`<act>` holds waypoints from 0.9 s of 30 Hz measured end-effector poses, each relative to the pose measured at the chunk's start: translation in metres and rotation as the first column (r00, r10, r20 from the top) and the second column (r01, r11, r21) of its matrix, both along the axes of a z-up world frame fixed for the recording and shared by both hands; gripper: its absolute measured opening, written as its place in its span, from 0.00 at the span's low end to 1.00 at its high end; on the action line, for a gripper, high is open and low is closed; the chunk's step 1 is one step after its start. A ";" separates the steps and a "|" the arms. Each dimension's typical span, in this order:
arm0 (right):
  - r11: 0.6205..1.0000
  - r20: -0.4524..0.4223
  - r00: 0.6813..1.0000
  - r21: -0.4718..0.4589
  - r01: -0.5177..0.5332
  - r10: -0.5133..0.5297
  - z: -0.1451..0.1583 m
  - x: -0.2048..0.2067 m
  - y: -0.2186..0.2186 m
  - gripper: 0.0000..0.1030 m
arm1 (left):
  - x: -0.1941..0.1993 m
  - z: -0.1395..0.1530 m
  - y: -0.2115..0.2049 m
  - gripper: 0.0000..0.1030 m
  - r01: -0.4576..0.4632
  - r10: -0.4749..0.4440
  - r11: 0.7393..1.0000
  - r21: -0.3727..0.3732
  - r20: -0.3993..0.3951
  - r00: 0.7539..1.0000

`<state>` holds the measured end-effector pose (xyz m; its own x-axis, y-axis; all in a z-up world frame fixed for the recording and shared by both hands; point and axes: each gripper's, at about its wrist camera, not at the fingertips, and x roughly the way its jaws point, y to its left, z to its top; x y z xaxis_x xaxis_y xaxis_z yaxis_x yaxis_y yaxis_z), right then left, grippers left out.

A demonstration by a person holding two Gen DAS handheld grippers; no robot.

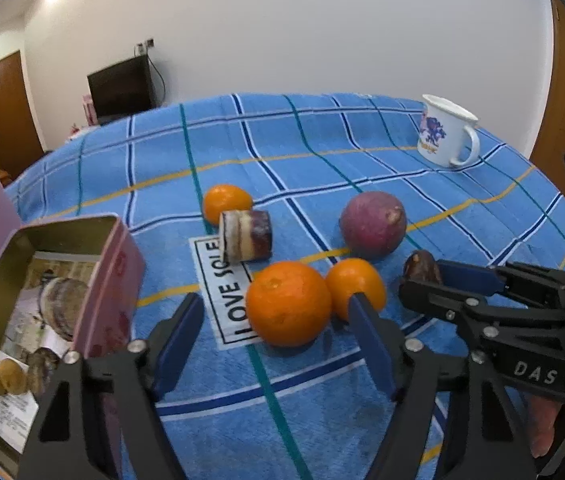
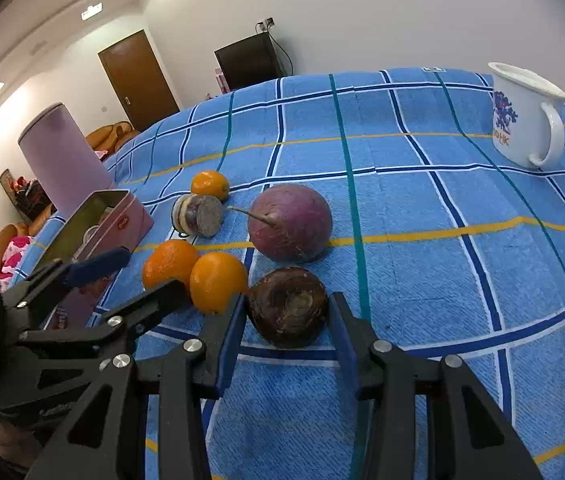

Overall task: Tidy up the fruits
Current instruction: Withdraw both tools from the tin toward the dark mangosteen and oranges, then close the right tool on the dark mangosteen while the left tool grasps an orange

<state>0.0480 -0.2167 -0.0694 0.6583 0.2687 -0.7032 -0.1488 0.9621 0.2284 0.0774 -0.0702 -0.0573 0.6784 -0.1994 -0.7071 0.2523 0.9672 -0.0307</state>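
The right hand-held gripper (image 2: 288, 322) is clenching a dark brown fruit (image 2: 288, 306); the left hand-held gripper (image 1: 272, 330) is hanging released, seemingly around a large orange (image 1: 288, 304).

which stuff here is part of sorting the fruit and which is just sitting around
Part of the job:
- big orange
- two smaller oranges
- purple round fruit
- dark brown fruit, clamped in the right gripper
- open pink tin
- left gripper, open around the big orange

Just lying about:
- white mug
- striped roll
- purple cylinder
- monitor
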 end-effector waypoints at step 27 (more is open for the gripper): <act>0.998 0.075 0.997 -0.058 -0.031 0.035 0.009 -0.009 0.014 0.43 | -0.008 0.008 0.012 0.46 0.007 -0.003 0.997 -0.078 0.056 0.998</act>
